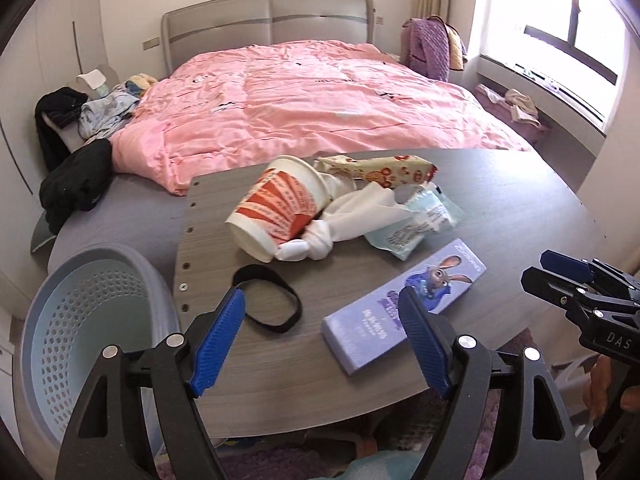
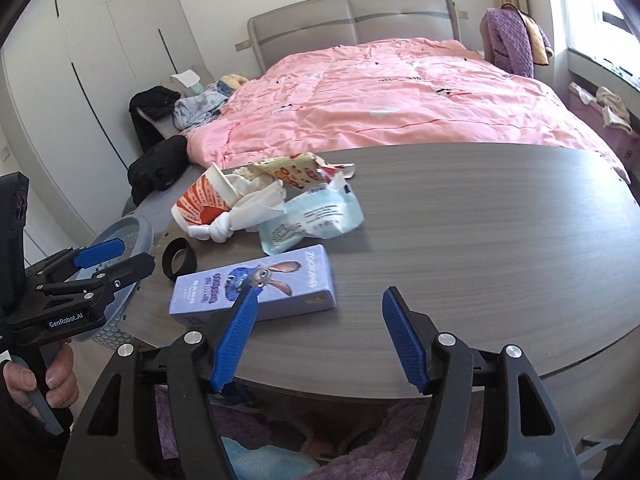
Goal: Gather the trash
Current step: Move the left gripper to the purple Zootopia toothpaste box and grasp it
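Off the table's (image 1: 500, 216) left edge stood a blue perforated basket (image 1: 84, 320). The left tongs (image 1: 322, 312) hung open and empty above the near edge, a black band (image 1: 272, 300) and purple box (image 1: 404, 304) just beyond them. Farther in lay a paper cup (image 1: 276, 208), knotted white cloth (image 1: 344, 216), blue packet (image 1: 416, 224) and snack wrapper (image 1: 384, 172). The right tongs (image 2: 318, 312) gaped empty, the box at their left finger.

Orange-striped cup (image 1: 276, 210), purple box (image 1: 404, 306)

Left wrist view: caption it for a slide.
Open left gripper above a table strewn with trash, blue basket alongside.
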Demonstrator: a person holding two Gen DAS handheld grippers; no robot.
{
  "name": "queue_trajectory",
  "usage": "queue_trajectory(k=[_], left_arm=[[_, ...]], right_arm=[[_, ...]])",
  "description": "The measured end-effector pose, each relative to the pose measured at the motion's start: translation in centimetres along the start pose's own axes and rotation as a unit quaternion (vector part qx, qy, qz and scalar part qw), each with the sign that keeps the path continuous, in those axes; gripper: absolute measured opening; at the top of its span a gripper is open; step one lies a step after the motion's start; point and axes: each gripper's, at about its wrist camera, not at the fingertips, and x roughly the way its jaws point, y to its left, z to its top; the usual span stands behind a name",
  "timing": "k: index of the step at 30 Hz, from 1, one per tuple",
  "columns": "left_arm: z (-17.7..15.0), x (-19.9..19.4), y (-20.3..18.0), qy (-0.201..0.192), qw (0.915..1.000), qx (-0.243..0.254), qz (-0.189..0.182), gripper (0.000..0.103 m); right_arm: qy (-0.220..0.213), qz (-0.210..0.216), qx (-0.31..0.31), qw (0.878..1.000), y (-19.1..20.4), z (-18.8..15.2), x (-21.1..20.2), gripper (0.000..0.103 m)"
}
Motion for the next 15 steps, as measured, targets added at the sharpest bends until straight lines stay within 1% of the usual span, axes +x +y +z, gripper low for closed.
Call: queue_trajectory(k=[5, 10, 15], left_arm=[[0.9, 1.0, -2.1, 0.025, 0.9982, 0.042, -0.033, 0.076], [1.6, 2.3, -3.1, 0.064, 0.9932, 0.069, -0.068, 0.077], [1.8, 3.5, -4.2, 0.091, 0.9862, 0.11, -0.085, 0.077]], right_arm=[[-0.011, -0.001, 0.021, 1.0, -2.1, -0.6, -1.1, 0.072], [-0.024, -0.001, 0.038, 0.999, -3.7, -0.8, -2.0, 0.082], [-0.028, 0.003, 0.051, 0.998, -5.0, -1.0, -2.3, 0.082]])
